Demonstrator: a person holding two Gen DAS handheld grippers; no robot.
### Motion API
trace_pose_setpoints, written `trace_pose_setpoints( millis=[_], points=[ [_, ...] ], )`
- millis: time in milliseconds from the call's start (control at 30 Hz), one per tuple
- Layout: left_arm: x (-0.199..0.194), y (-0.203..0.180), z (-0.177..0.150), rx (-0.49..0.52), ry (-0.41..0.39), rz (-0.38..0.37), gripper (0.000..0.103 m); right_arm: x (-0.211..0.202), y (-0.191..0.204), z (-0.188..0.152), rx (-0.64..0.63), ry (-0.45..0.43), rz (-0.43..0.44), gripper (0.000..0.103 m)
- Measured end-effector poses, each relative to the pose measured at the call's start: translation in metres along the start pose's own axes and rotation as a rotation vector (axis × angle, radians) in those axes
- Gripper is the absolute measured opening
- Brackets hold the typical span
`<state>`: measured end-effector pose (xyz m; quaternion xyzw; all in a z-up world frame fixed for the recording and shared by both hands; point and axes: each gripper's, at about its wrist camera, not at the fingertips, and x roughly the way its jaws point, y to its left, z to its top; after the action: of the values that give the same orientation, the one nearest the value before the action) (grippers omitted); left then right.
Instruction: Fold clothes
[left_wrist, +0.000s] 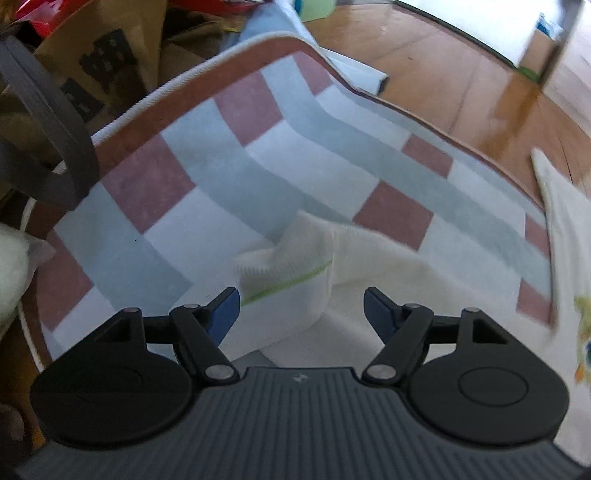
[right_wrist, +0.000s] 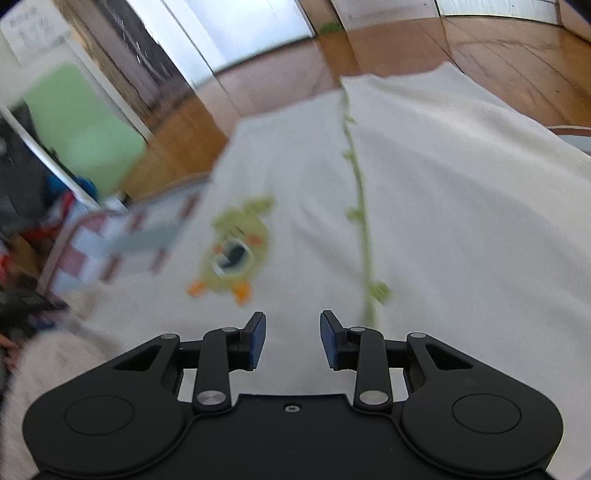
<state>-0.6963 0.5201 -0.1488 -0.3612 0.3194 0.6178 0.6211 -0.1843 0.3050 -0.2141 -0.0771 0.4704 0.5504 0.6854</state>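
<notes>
A white garment (right_wrist: 443, 184) lies spread flat on a checked mat (left_wrist: 221, 155) of pale blue, white and dusky red. It bears a green duck print (right_wrist: 232, 251) and a green vine line (right_wrist: 360, 206). In the left wrist view its sleeve (left_wrist: 288, 266), with a green stripe at the cuff, lies bunched on the mat. My left gripper (left_wrist: 301, 299) hangs just above the sleeve with its jaws wide apart, and the blue pads do not touch the cloth. My right gripper (right_wrist: 293, 321) hovers over the garment's body, open, with nothing between its pads.
The mat rests on a wooden floor (left_wrist: 443, 74). A brown paper bag (left_wrist: 103, 62) and a grey strap (left_wrist: 48, 122) crowd the mat's left edge. A green panel (right_wrist: 85, 133) and clutter stand at the left in the right wrist view.
</notes>
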Motion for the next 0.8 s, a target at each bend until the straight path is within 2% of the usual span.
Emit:
trace_pose_setpoints(
  millis=[100, 233, 267, 333, 400, 433, 467, 500, 600, 700, 733, 800],
  points=[
    [0.003, -0.006, -0.012, 0.144, -0.038, 0.051, 0.083, -0.002, -0.017, -0.005, 0.055, 0.007, -0.022, 0.037],
    [0.022, -0.012, -0.026, 0.322, -0.094, 0.051, 0.083, -0.007, -0.028, -0.006, 0.110, -0.004, -0.012, 0.037],
    [0.028, -0.014, -0.027, 0.350, -0.098, 0.065, 0.085, -0.007, -0.028, -0.006, 0.107, -0.004, -0.016, 0.037],
    [0.033, -0.013, -0.019, 0.354, -0.109, 0.060, 0.081, -0.007, -0.025, -0.007, 0.095, -0.002, -0.023, 0.037],
    [0.036, -0.011, -0.010, 0.348, -0.123, 0.046, 0.048, -0.006, -0.022, -0.007, 0.092, -0.004, -0.022, 0.037],
    [0.037, -0.010, -0.005, 0.346, -0.122, 0.037, 0.041, -0.007, -0.021, -0.007, 0.097, -0.010, -0.011, 0.037],
    [0.038, -0.009, 0.000, 0.344, -0.114, 0.029, 0.020, -0.008, -0.021, -0.007, 0.104, -0.020, 0.008, 0.037],
    [0.038, -0.009, 0.004, 0.349, -0.105, 0.021, 0.014, -0.009, -0.021, -0.008, 0.113, -0.028, 0.027, 0.038],
    [0.011, -0.022, 0.015, 0.357, -0.123, -0.057, 0.011, -0.010, -0.021, -0.009, 0.127, -0.037, 0.053, 0.039],
    [-0.039, -0.046, 0.022, 0.324, -0.166, -0.247, 0.011, -0.010, -0.020, -0.011, 0.119, -0.047, 0.070, 0.039],
    [-0.051, -0.058, 0.021, 0.303, -0.177, -0.293, 0.011, -0.011, -0.020, -0.011, 0.127, -0.061, 0.097, 0.039],
    [-0.068, -0.088, 0.015, 0.278, -0.149, -0.388, 0.011, -0.011, -0.023, -0.011, 0.171, -0.085, 0.167, 0.039]
  ],
)
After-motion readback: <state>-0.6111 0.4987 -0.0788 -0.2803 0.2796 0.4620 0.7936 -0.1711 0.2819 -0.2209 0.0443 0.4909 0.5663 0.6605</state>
